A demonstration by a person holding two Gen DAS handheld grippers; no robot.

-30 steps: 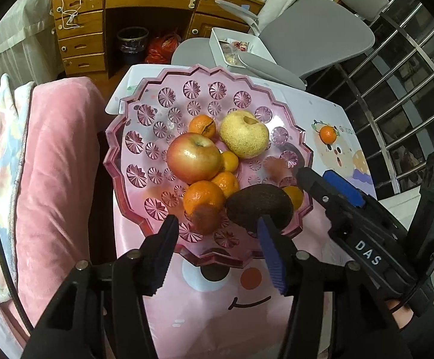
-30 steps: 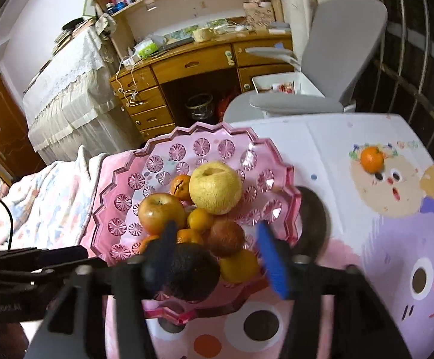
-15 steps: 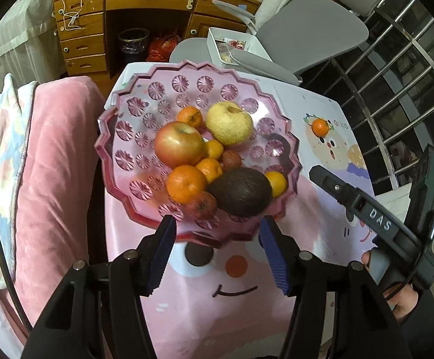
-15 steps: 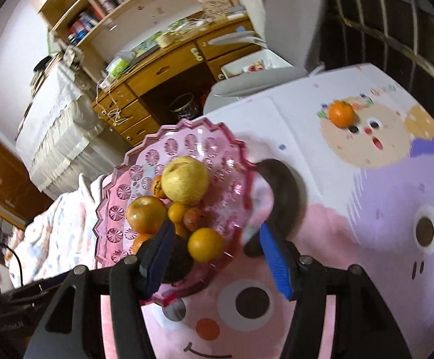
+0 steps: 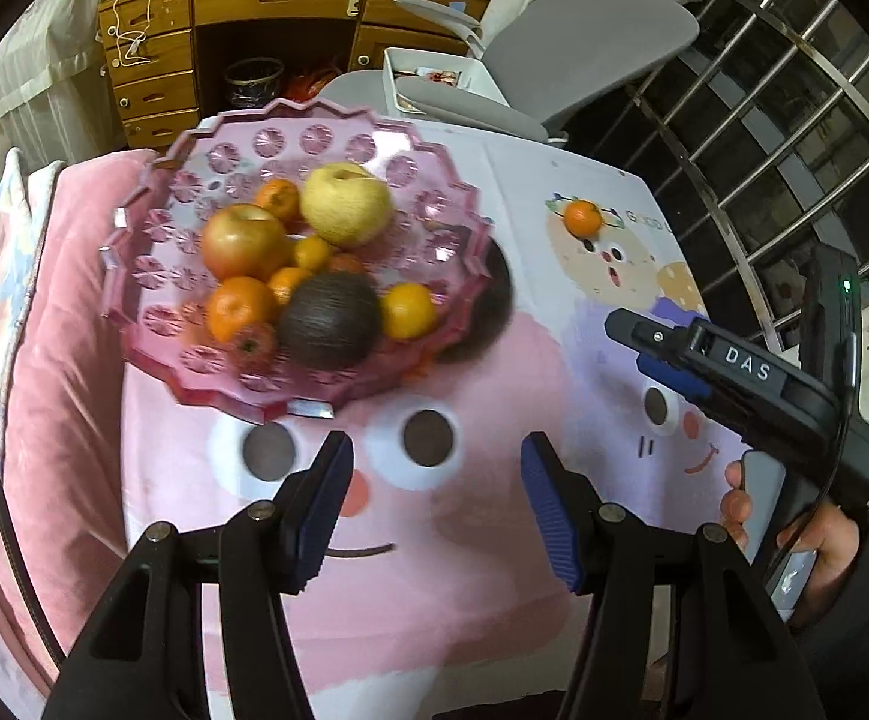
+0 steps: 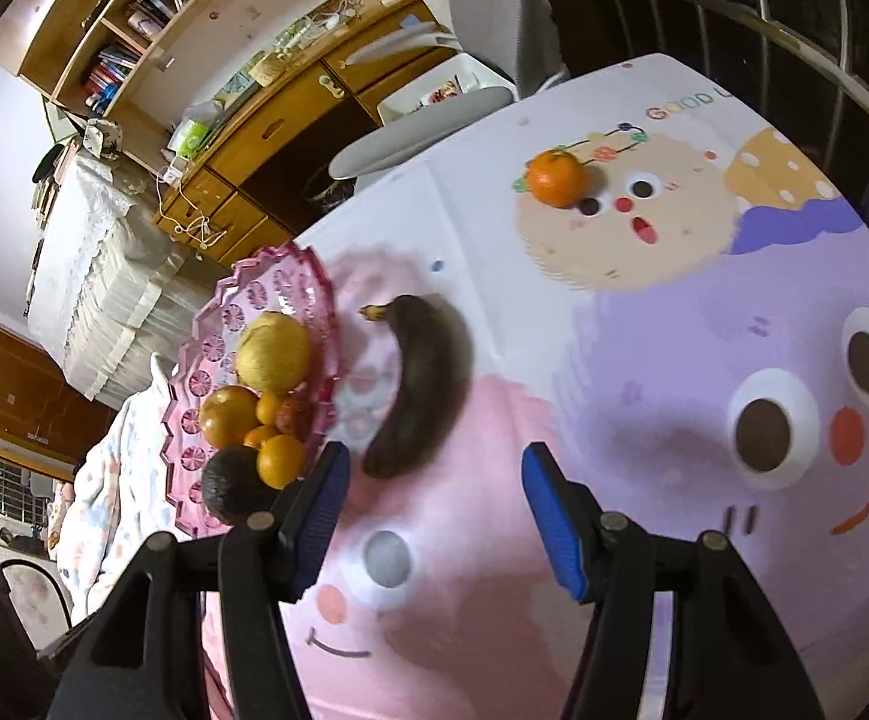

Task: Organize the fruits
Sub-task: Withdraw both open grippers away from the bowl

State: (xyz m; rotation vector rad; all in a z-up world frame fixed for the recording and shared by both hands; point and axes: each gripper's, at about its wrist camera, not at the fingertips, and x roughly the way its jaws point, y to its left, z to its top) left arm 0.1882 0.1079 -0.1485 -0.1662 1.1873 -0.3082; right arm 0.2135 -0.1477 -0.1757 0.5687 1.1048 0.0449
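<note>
A pink scalloped fruit bowl [image 5: 152, 318] [image 6: 320, 312] holds an apple [image 5: 243, 242], a yellow pear [image 5: 345, 203], a dark avocado [image 5: 330, 321] and several small oranges. A blackened banana [image 6: 419, 384] lies on the table just right of the bowl. A lone orange [image 6: 556, 177] [image 5: 582, 217] sits far right on the cartoon tablecloth. My left gripper [image 5: 437, 504] is open and empty, short of the bowl. My right gripper [image 6: 434, 516] is open and empty, near the banana's near end; its body shows in the left wrist view [image 5: 728, 372].
A pink blanket [image 5: 56, 360] borders the table's left edge. A grey office chair [image 5: 566, 42] and a wooden desk [image 5: 242, 18] stand behind the table. A metal window grille [image 5: 794, 120] runs along the right.
Both grippers pulled back from the bowl. The right gripper swung right, away from the avocado in the bowl, and now faces the banana and open tablecloth.
</note>
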